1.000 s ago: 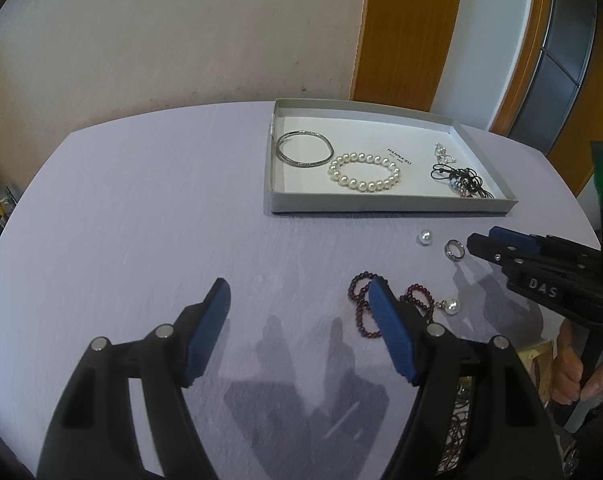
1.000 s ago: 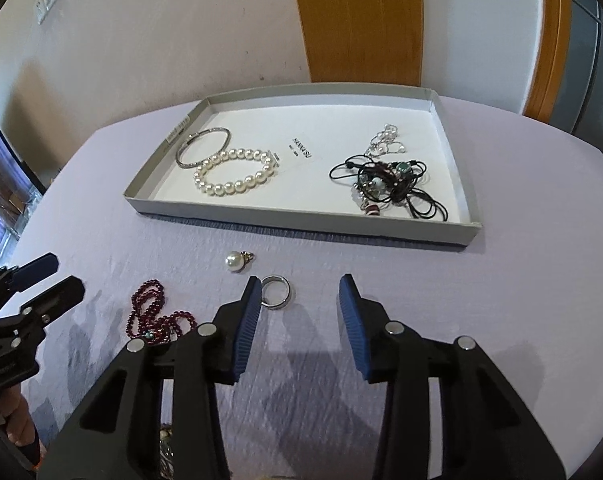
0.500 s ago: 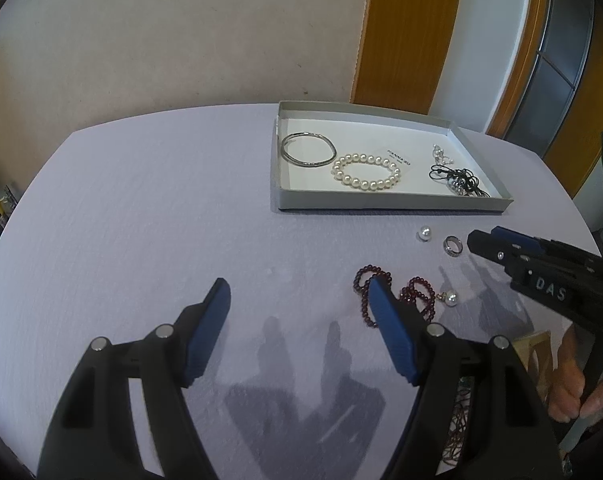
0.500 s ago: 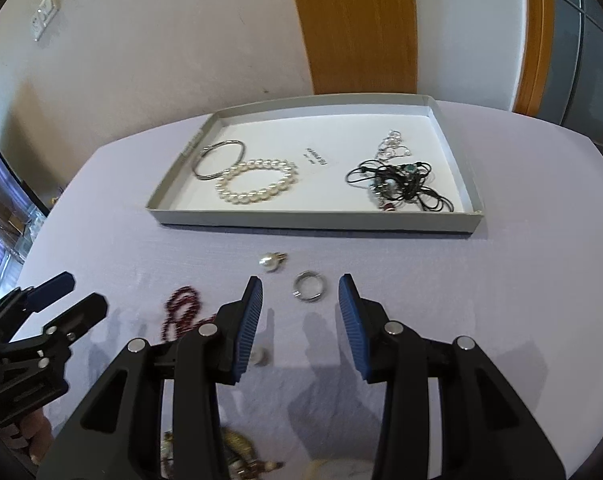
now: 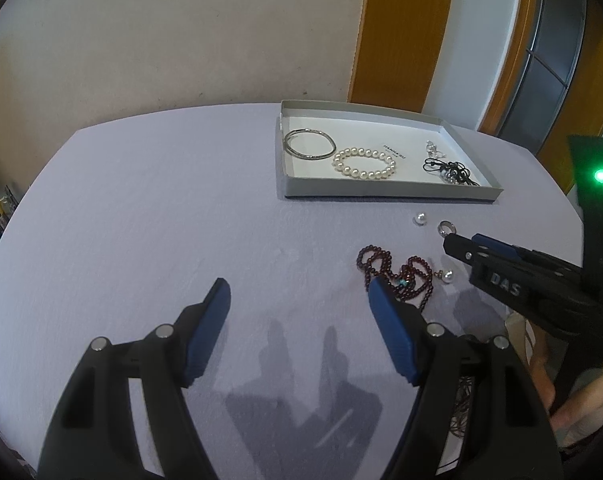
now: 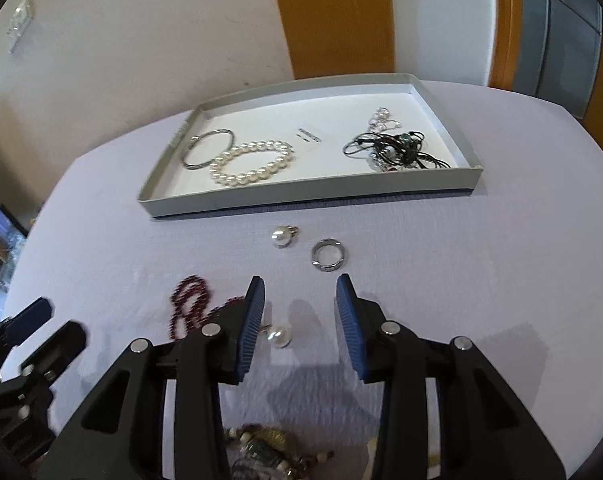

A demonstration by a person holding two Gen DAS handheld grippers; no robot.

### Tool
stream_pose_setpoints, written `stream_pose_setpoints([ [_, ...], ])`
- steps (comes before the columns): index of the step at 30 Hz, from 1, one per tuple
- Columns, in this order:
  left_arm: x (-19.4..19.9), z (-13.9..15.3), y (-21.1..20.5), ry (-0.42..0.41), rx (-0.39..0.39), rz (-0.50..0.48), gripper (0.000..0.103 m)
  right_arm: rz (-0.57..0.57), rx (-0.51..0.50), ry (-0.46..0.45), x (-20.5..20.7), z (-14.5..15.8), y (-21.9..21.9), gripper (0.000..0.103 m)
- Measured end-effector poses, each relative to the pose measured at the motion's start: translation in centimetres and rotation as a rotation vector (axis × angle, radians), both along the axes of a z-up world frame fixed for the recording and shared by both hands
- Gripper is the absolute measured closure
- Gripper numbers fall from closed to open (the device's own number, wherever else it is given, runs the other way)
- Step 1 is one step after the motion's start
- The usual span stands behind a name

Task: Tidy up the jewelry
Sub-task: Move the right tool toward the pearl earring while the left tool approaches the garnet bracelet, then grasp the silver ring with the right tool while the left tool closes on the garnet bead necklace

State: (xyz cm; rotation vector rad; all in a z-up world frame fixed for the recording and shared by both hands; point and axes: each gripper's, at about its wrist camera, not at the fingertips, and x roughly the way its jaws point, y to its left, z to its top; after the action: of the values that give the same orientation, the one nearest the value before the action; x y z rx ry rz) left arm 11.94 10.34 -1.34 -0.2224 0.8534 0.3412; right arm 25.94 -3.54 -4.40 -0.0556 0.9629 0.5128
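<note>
Jewelry lies loose on our table (image 6: pixel 501 240): a silver ring (image 6: pixel 328 255) just ahead of our right gripper (image 6: pixel 300 312), whose fingers are spread and empty. Our left gripper (image 5: pixel 297 320) is also wide apart, holding nothing, beside the red bead strand (image 5: pixel 397 272).

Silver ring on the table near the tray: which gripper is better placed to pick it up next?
Right. The right gripper is open and the silver ring lies just ahead of its gap. The left gripper, also open, sits farther back, with the red bead strand beside its right finger.

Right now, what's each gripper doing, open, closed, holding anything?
Left gripper: open, holding nothing.
Right gripper: open, holding nothing, above the table.
</note>
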Motion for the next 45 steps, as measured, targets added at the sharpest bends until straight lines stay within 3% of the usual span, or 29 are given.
stream_pose_setpoints([
  [17,1.0,-0.7,0.5,0.008,-0.023,-0.003,0.031,-0.056,-0.109,-0.062,1.4,-1.6,1.4,0.07],
  [22,1.0,-0.8,0.6,0.01,-0.024,0.0,0.031,-0.033,-0.127,-0.095,0.9,-1.7,1.8,0.084],
  [26,0.8,-0.8,0.8,0.01,-0.027,0.008,0.031,-0.033,-0.117,-0.096,0.7,-1.7,1.5,0.087],
  [27,0.9,-0.8,0.8,0.011,-0.028,0.009,0.031,-0.034,-0.114,-0.093,0.7,-1.7,1.4,0.103],
  [39,1.8,-1.5,0.5,0.024,-0.04,-0.001,0.031,-0.043,-0.06,-0.057,1.8,-1.8,-1.3,0.103],
  [45,2.2,-1.6,0.5,0.023,-0.042,-0.006,0.031,0.008,-0.04,-0.048,2.2,-1.4,-0.7,0.1],
])
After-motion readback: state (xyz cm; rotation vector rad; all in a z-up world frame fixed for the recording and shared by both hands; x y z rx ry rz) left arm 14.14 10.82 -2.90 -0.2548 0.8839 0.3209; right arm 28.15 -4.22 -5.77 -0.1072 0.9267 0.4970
